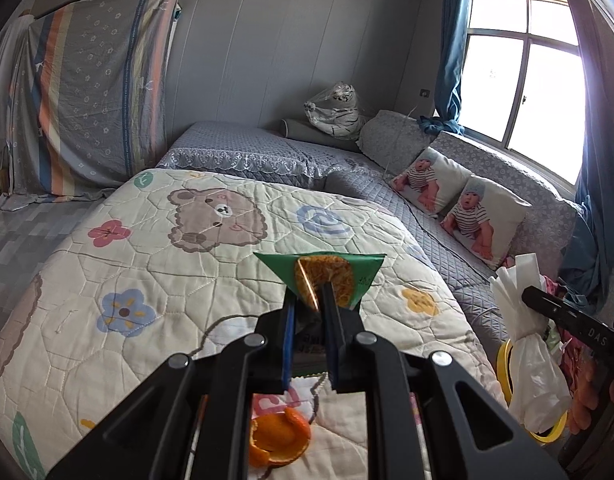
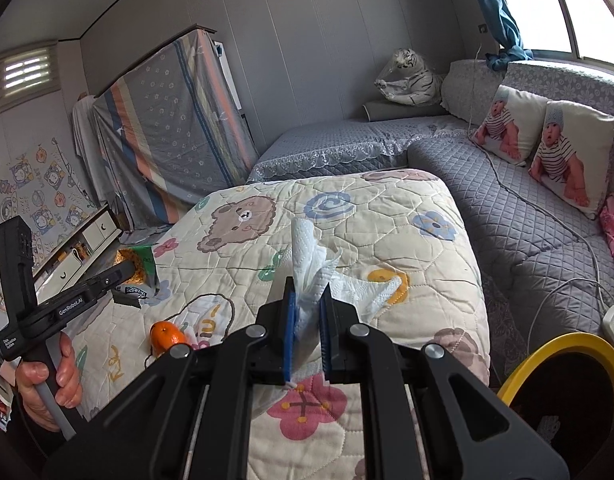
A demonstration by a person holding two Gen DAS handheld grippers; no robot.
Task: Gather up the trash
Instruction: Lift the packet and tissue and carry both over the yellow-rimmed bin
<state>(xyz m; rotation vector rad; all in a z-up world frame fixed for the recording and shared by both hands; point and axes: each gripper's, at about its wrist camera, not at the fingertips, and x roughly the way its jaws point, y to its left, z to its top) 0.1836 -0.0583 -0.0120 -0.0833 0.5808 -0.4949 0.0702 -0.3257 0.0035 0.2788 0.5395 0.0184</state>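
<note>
Between the left gripper's blue-padded fingers a green snack wrapper is pinched, its orange-printed face folded up above the tips and held over the quilt; the right gripper likewise has its fingers pressed onto a crumpled white paper towel, which fans out above and to the right of the pads; from the left wrist view that same towel hangs bunched in the right gripper's grip beside the bed edge. An orange peel lies curled on the quilt just below the left gripper, untouched. At the bed's right side stands a bin with a yellow rim; its inside is dark and what it holds cannot be made out. Writing reads "GenRobot.AI" on the left gripper's body in the right wrist view; "DAS" shows on the right gripper's arm in the left wrist view; small print on the wrapper is too blurred to read. Beyond the quilt, a grey sofa carries two baby-print cushions and a plush tiger.
</note>
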